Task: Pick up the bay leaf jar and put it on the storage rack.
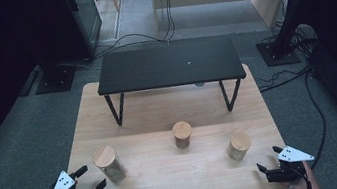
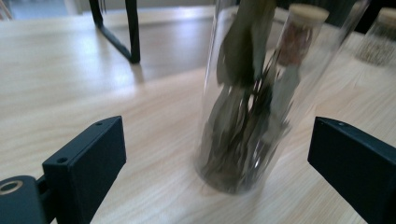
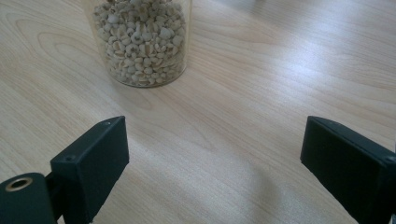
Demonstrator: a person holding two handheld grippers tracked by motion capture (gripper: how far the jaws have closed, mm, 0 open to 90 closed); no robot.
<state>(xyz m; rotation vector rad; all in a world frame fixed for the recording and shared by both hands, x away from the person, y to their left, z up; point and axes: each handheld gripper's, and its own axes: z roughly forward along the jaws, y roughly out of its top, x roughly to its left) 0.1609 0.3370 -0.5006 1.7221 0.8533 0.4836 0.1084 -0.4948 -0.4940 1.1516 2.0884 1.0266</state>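
Grey carpet surrounds a pale wooden table (image 1: 177, 169), with cables trailing across the floor behind it. On the table's far half stands one low black shelf (image 1: 169, 65) on thin angled legs. Three cork-topped glass jars stand in a loose row on the near half: a tall left jar (image 1: 109, 164), a middle jar (image 1: 182, 134) slightly farther back, and a short right jar (image 1: 238, 145).

From above, only the cork lids and pale sides are clear. The left gripper view shows what the left jar (image 2: 254, 93) holds: dark dried leaves and stems, blurred, with the middle jar (image 2: 299, 39) visible behind it through the glass. The right gripper view shows the right jar (image 3: 140, 39) filled with small pale grains.

Two grippers sit at the near edge, one per hand. The left gripper (image 1: 90, 179) is wide open and empty, near the left jar, which stands ahead between the lines of its jaws, untouched. The right gripper (image 1: 269, 158) is also wide open and empty, just short of the right jar.
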